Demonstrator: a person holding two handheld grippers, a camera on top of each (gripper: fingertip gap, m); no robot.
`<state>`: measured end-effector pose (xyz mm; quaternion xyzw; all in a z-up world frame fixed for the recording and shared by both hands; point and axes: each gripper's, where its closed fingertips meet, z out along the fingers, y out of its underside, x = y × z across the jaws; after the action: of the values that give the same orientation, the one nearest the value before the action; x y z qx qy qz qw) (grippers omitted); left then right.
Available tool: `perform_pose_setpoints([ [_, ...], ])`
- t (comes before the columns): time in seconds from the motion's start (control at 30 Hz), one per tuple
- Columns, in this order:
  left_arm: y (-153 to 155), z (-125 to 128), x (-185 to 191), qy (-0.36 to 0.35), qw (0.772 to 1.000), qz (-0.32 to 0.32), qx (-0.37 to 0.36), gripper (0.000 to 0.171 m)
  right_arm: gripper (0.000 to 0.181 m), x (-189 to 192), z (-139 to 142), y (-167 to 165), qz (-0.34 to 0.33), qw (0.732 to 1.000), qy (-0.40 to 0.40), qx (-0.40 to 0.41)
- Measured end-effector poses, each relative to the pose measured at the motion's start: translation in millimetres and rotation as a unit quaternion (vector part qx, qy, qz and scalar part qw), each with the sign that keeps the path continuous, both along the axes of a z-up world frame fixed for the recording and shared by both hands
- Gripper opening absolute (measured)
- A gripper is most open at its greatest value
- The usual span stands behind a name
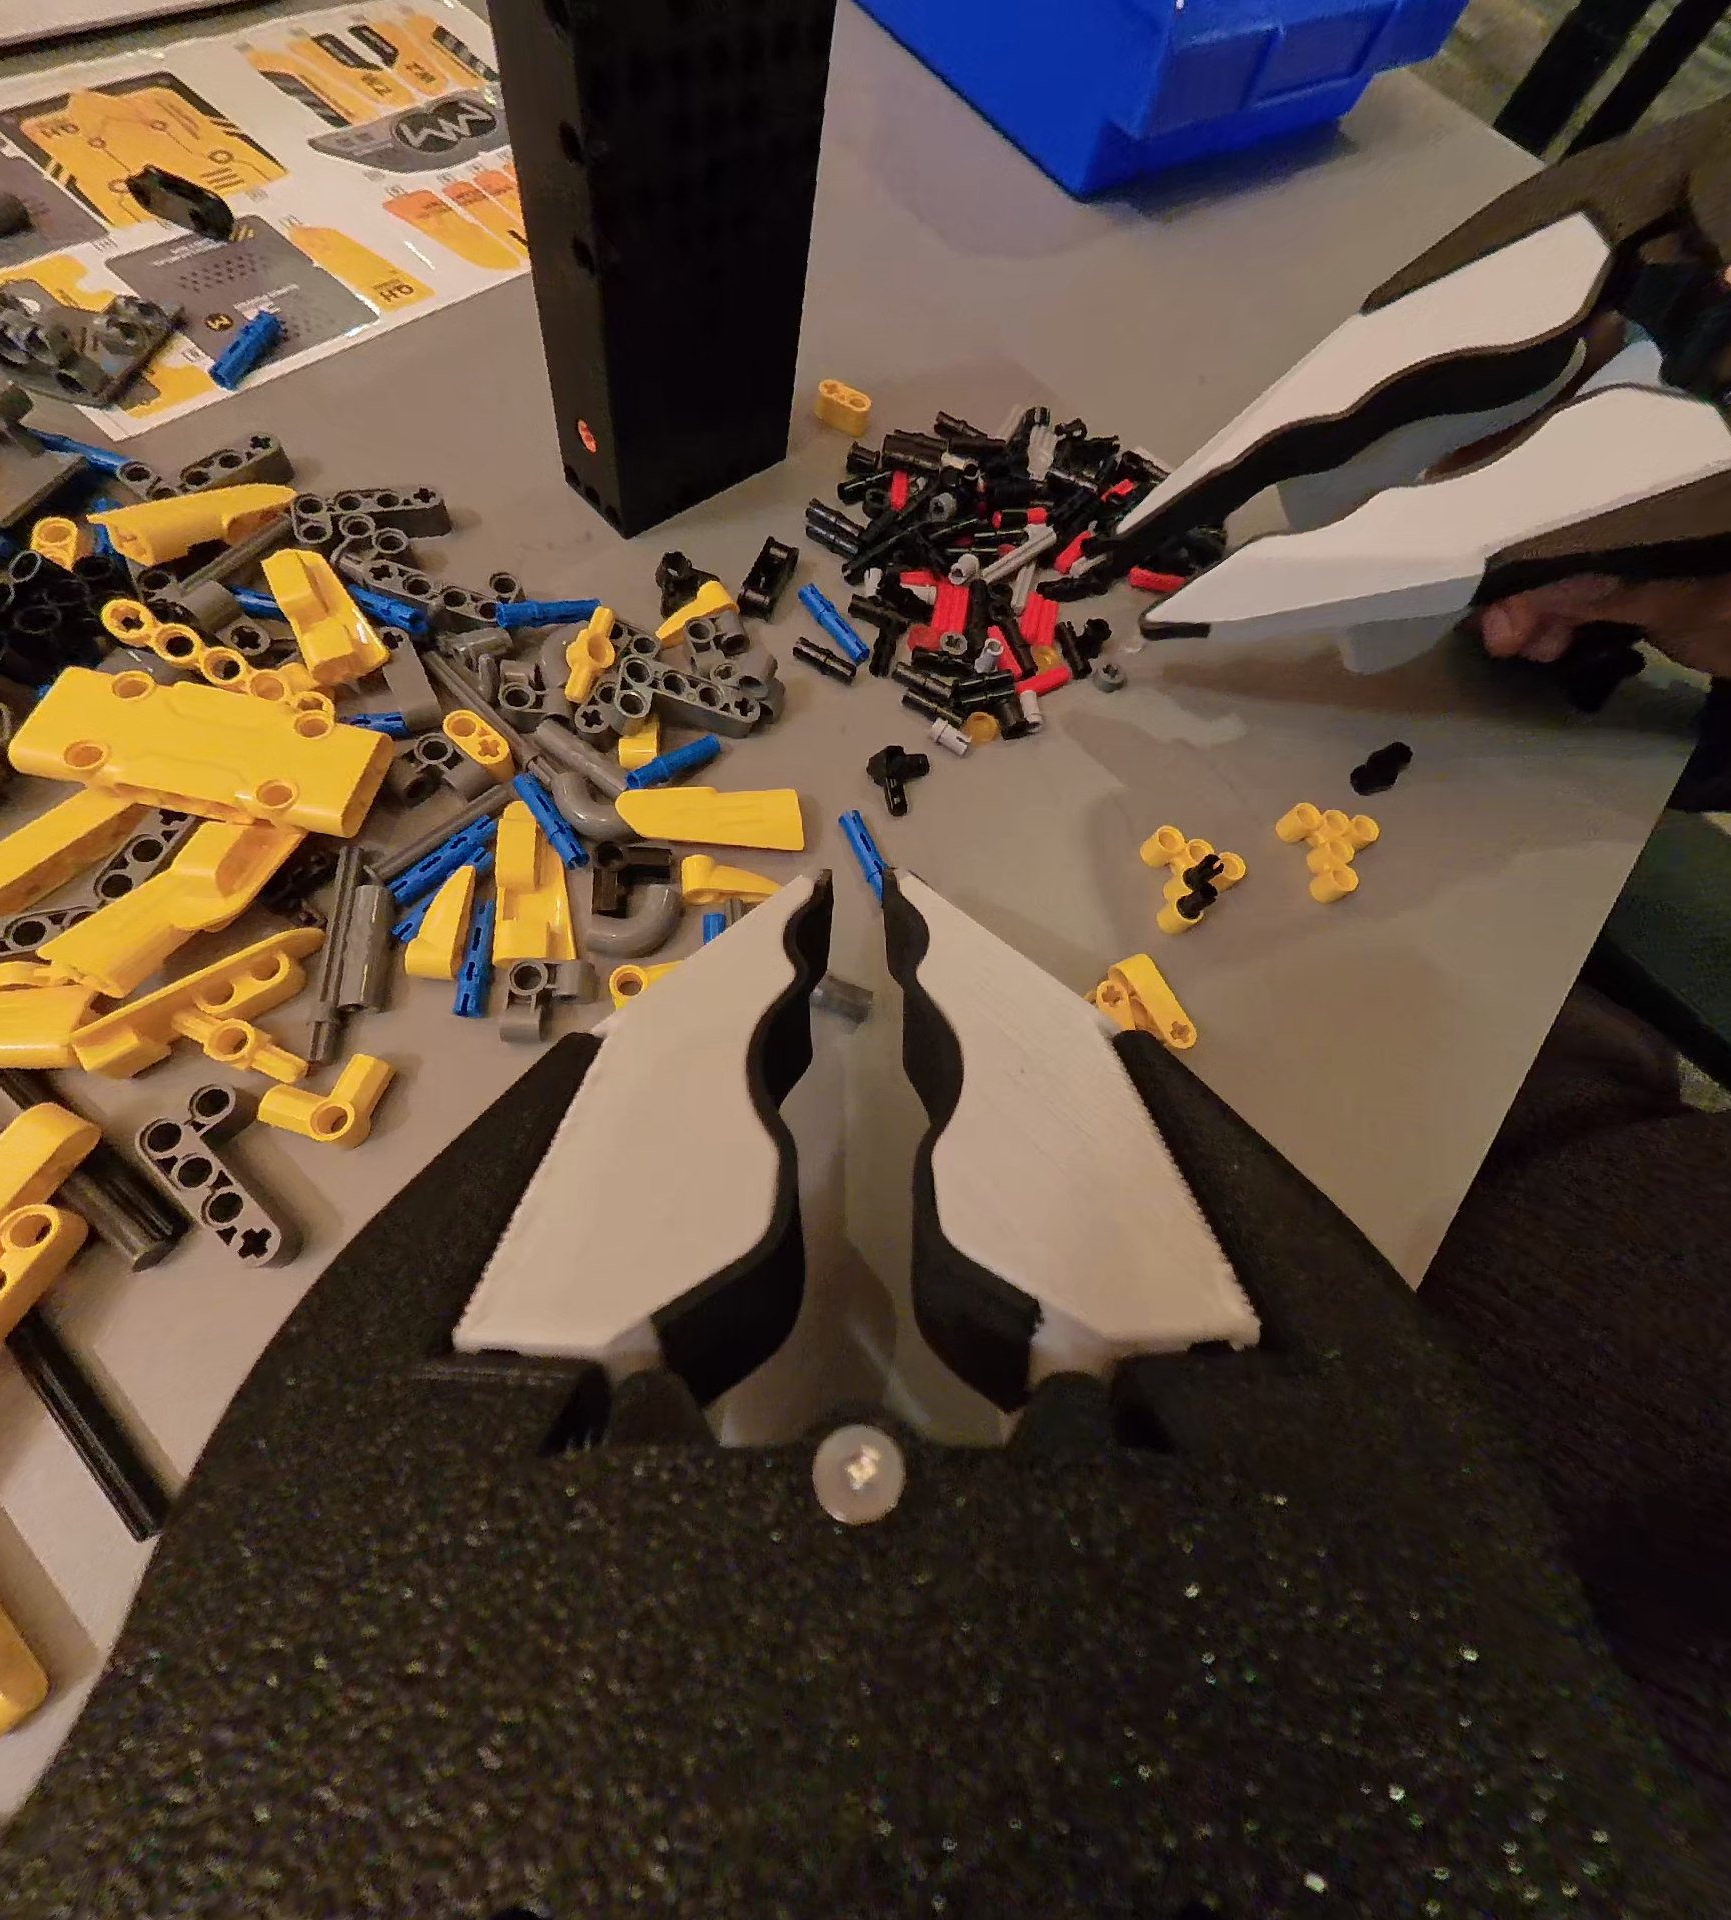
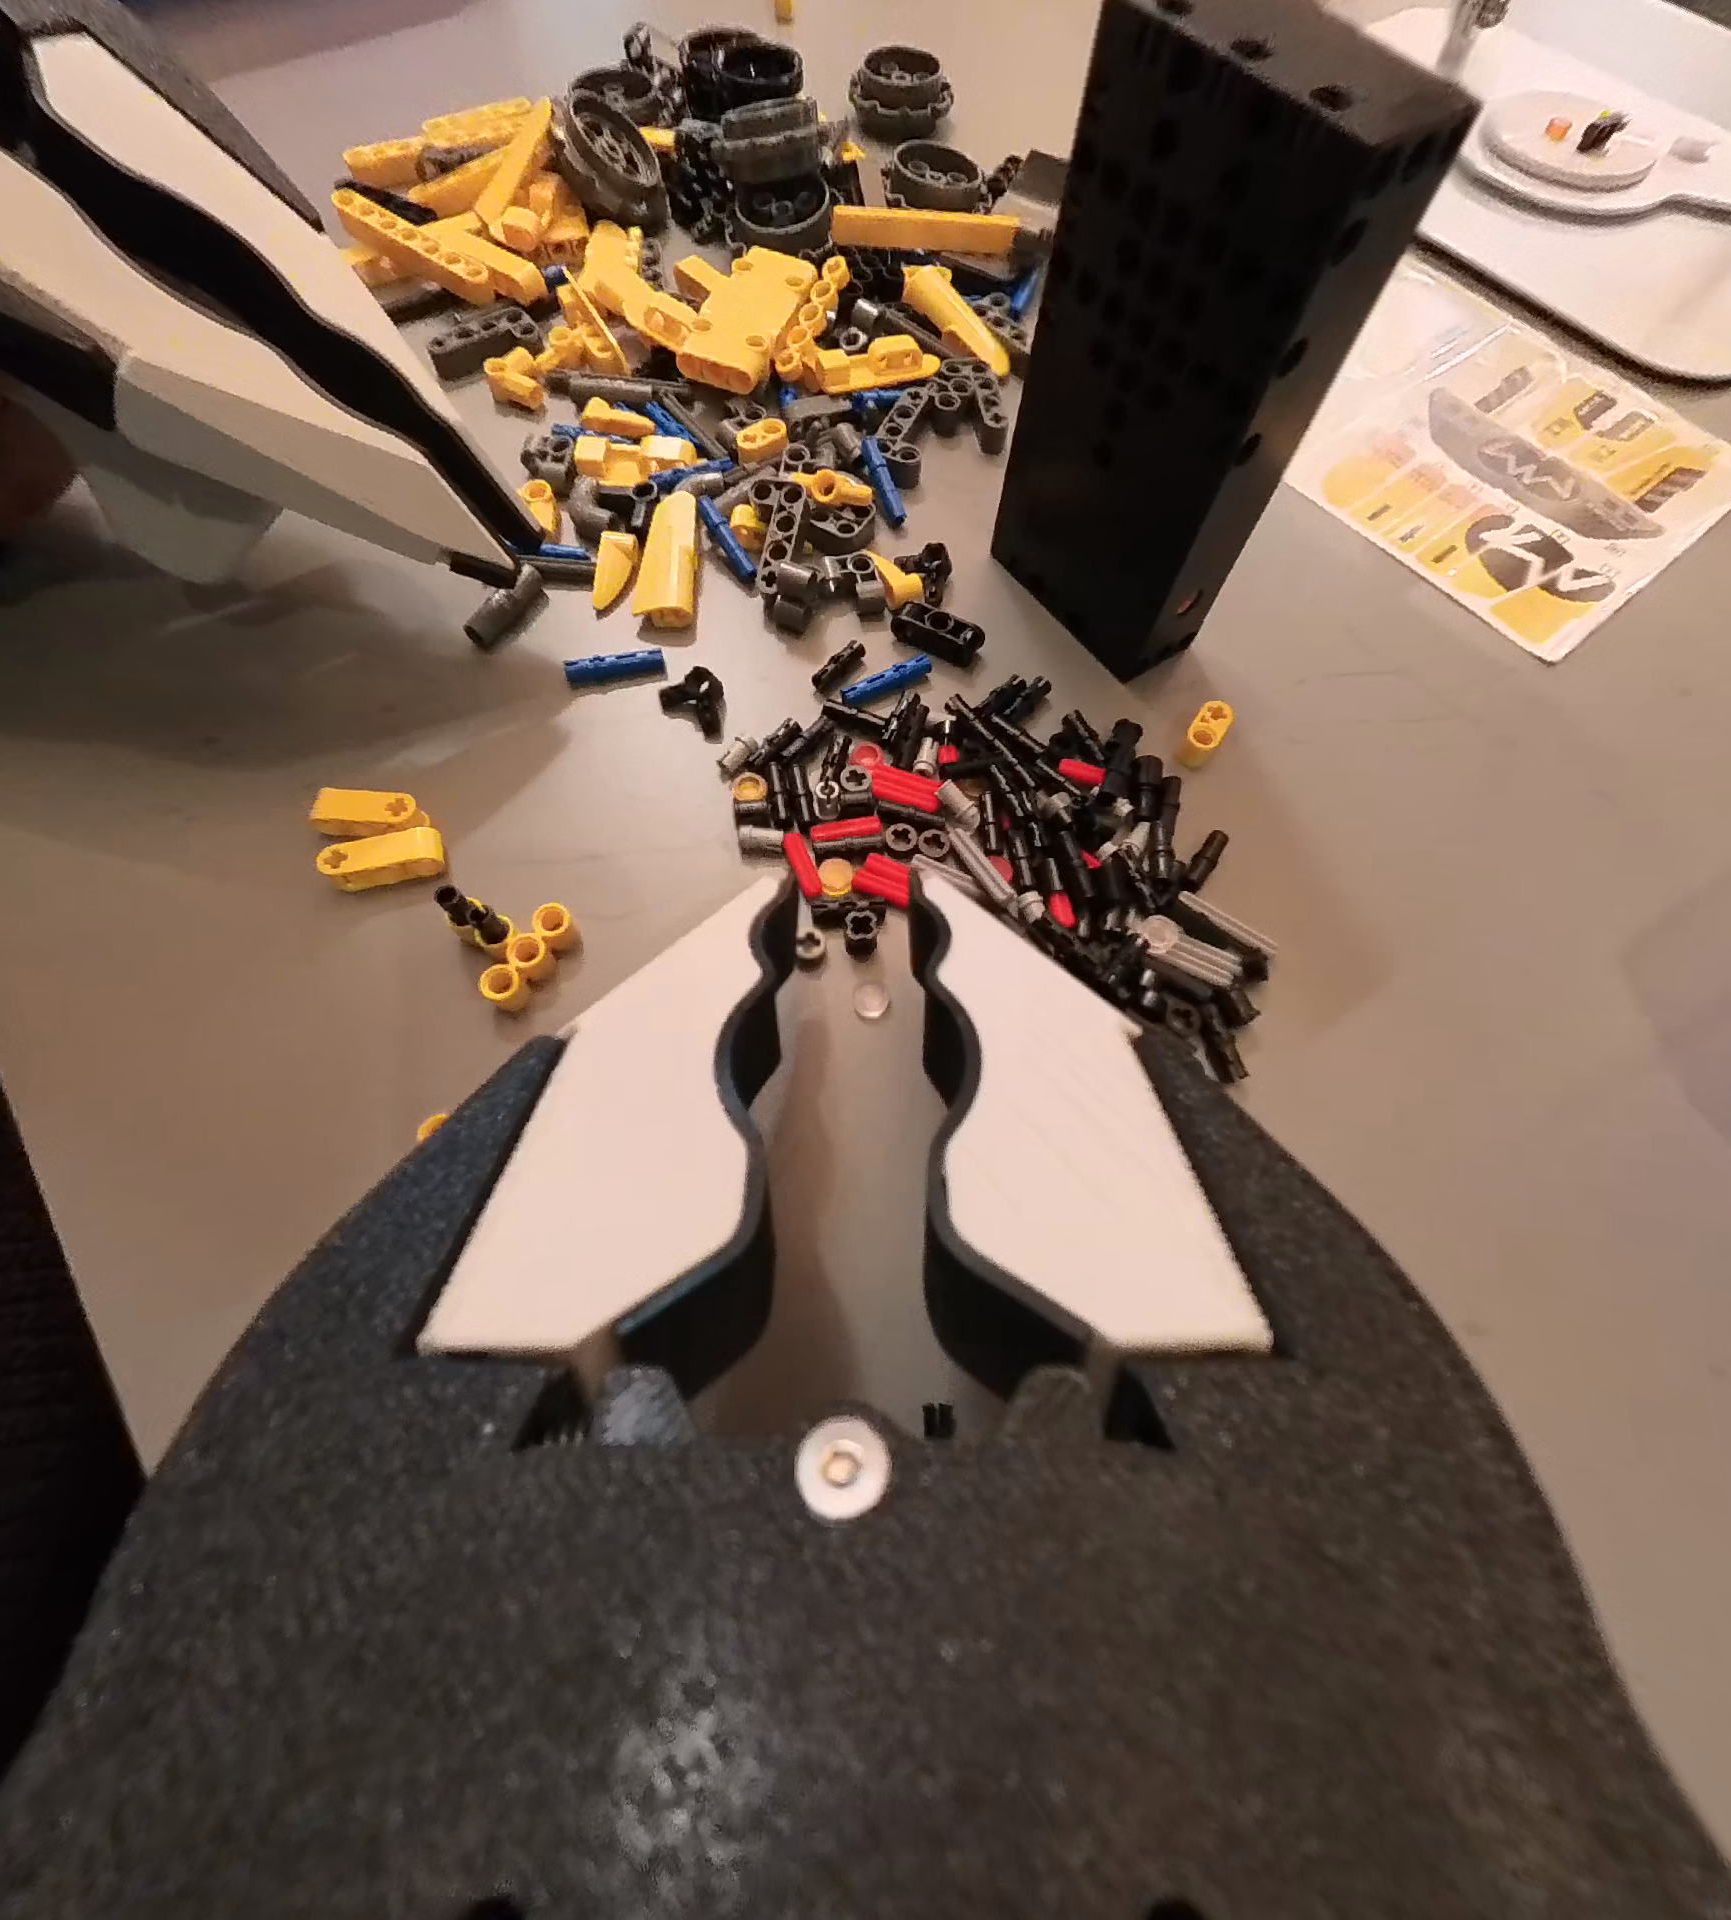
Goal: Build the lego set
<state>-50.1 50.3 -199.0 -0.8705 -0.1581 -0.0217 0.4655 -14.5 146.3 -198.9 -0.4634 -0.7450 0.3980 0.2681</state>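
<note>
Hovering low over the grey counter [image 1: 1256, 1039], the left gripper [image 1: 856, 883] keeps its fingers only narrowly apart with nothing between them. A blue pin [image 1: 859, 844] lies just past their tips and a small grey connector [image 1: 843, 1000] sits on the counter under the gap. To its left spreads a loose heap of yellow, grey and blue building pieces [image 1: 373, 727]. The right gripper [image 2: 850, 888] has its fingers moderately apart and empty, the tips at the near edge of a pile of small black, red and grey pins [image 2: 996, 831]. A tall black perforated block [image 1: 674, 260] stands upright between the two heaps. A few yellow connectors [image 1: 1328, 842] lie apart near the counter's edge. A blue bin [image 1: 1204, 94] sits at the far right, its contents out of view, and a sticker sheet [image 1: 217, 208] lies at the far left.
</note>
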Motion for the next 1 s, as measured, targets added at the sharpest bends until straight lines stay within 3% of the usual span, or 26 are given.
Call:
perform_pose_setpoints([
  [0.2,0,-2,0,-0.007,1.000,-0.001,-0.006,0.009,0.021,13,11,-10,0.030,0.999,0.016,-0.043],
  [0.37,1,-5,0,-0.015,1.000,-0.003,-0.012,0.009,0.021,34,8,-39,0.066,0.997,0.006,-0.035],
  [0.57,2,-8,1,-0.016,1.000,-0.006,-0.023,0.009,0.022,37,-10,-52,0.086,0.993,-0.015,0.076],
  [0.7,2,-9,1,-0.015,1.000,-0.006,-0.026,0.009,0.022,32,-11,-46,0.091,0.988,-0.002,0.126],
  [1.0,2,-8,1,-0.016,1.000,-0.006,-0.021,0.009,0.022,19,-4,-17,0.036,0.992,0.004,0.121],
])
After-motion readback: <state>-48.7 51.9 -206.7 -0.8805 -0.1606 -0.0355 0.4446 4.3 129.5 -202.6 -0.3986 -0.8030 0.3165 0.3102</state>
